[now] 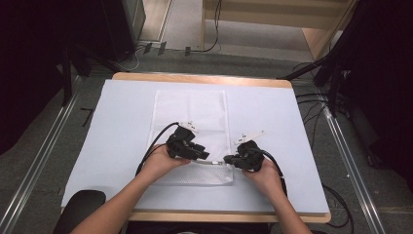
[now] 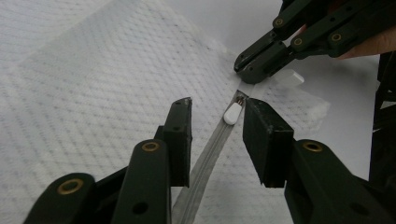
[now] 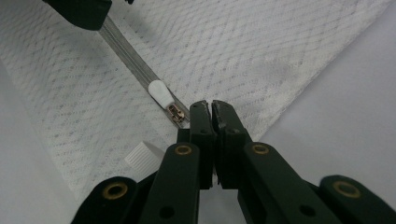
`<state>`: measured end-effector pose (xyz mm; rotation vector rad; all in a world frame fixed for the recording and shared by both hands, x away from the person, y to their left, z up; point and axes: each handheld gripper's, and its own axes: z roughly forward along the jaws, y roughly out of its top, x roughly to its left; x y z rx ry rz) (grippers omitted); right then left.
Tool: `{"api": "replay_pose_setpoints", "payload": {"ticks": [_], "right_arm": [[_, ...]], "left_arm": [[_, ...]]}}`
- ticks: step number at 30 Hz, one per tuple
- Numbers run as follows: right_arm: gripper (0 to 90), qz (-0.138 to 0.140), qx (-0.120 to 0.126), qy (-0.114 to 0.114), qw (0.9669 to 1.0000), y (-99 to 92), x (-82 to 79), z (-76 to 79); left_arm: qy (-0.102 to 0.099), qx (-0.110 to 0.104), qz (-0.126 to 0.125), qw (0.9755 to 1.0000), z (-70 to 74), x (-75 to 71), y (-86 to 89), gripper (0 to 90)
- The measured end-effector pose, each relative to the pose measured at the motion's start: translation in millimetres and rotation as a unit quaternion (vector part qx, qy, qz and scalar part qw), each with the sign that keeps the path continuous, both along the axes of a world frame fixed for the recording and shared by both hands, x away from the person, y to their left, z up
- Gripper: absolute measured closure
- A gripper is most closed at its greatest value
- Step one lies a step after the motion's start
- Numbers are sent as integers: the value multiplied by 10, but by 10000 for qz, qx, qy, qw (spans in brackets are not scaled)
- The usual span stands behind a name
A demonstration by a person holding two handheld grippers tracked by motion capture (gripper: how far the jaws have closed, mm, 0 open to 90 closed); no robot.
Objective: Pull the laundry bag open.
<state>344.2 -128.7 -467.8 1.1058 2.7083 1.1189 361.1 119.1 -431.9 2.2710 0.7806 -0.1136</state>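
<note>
The mesh bag (image 1: 192, 126) lies flat on the white sheet (image 1: 122, 146) that covers the tabletop (image 1: 204, 79), its zipper end toward the near edge and its length running toward the far edge. Along that near end runs the zipper (image 2: 205, 161), and the white zipper pull (image 2: 232, 113) sits close to the bag's right-hand corner.

Nearest the person, the right gripper (image 3: 211, 108) has its jaws pressed together on the end of the zipper tape, just beside the slider, pinning that corner. This anchor looks sound and should stay put, low against the sheet, so the bag cannot bunch or drag.

The left gripper (image 2: 217, 119) stands half open astride the zipper, the pull between its jaws but not yet pinched: one pad (image 2: 180, 135) is clear of it, the other just beside it. To do this step well, I would centre the pull between the pads, close firmly on the tab itself and not on the mesh, then draw along the line of the teeth, away from the right gripper, keeping the pull level with the fabric. Lifting or twisting could jam the slider or let the small tab slip out.

Farther off, the rest of the bag lies smooth and undisturbed.
</note>
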Motion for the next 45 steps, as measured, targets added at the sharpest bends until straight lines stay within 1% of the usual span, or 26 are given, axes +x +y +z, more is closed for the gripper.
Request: {"api": "replay_pose_setpoints", "payload": {"ticks": [1, 2, 3, 5, 6, 9, 12, 13, 16, 17, 20, 21, 23, 25, 27, 29, 31, 32, 36, 41, 45], "right_arm": [[887, -10, 4, 6, 10000, 2, 0, 1], [887, -8, -9, 7, 10000, 2, 0, 1], [888, -18, -2, 14, 10000, 3, 0, 2], [887, -15, -10, 15, 10000, 2, 1, 2], [887, -21, -9, 25, 10000, 3, 0, 3], [887, -6, -22, 16, 10000, 4, 1, 4], [887, 2, -32, 18, 10000, 4, 2, 6], [887, 5, -29, 16, 10000, 4, 2, 5], [887, 9, -34, 23, 10000, 4, 3, 6], [887, 18, -33, 7, 10000, 4, 5, 5], [887, 28, -38, 9, 10000, 4, 6, 6], [887, 30, -37, 11, 10000, 4, 7, 6], [887, 34, -39, 8, 10000, 4, 7, 6], [887, 33, -44, 8, 10000, 5, 6, 7], [887, 26, -40, 13, 10000, 5, 6, 7], [887, 31, -35, 13, 10000, 4, 6, 7], [887, 43, -40, 12, 10000, 3, 8, 6], [887, 42, -43, 9, 10000, 3, 7, 6], [886, 30, -31, 16, 10000, 4, 8, 5], [886, 35, -39, 17, 10000, 3, 8, 6], [886, 37, -31, 23, 10000, 2, 9, 5]], "left_arm": [[-48, -28, -31, 10000, -10, -14, -25, 666], [-93, 13, -53, 9999, -14, -29, -49, 682], [-103, 52, -101, 9999, -22, -37, -71, 695], [-105, 52, -150, 9998, -53, -50, -115, 715], [-130, 99, -155, 9997, -67, -57, -136, 727], [-107, 64, -195, 9997, -104, -61, -183, 761], [-153, 64, -203, 9997, -135, -60, -223, 783], [-154, 94, -202, 9996, -145, -58, -234, 788], [-80, 133, -142, 9998, -184, -51, -266, 784], [-58, 121, -157, 9998, -201, -45, -273, 779], [-19, 146, -141, 9998, -247, -38, -304, 778], [-37, 175, -130, 9998, -261, -39, -315, 779], [-20, 175, -155, 9997, -285, -34, -324, 779], [-4, 121, -167, 9998, -299, -37, -328, 783], [13, 74, -191, 9998, -304, -44, -333, 784], [70, 76, -243, 9997, -313, -49, -340, 791], [63, 51, -246, 9997, -320, -53, -343, 798], [91, 76, -240, 9996, -317, -50, -340, 799], [238, -22, -195, 9995, -330, -30, -321, 802], [209, 11, -207, 9996, -317, -43, -327, 812], [283, -12, -216, 9994, -298, -44, -313, 834]]}}
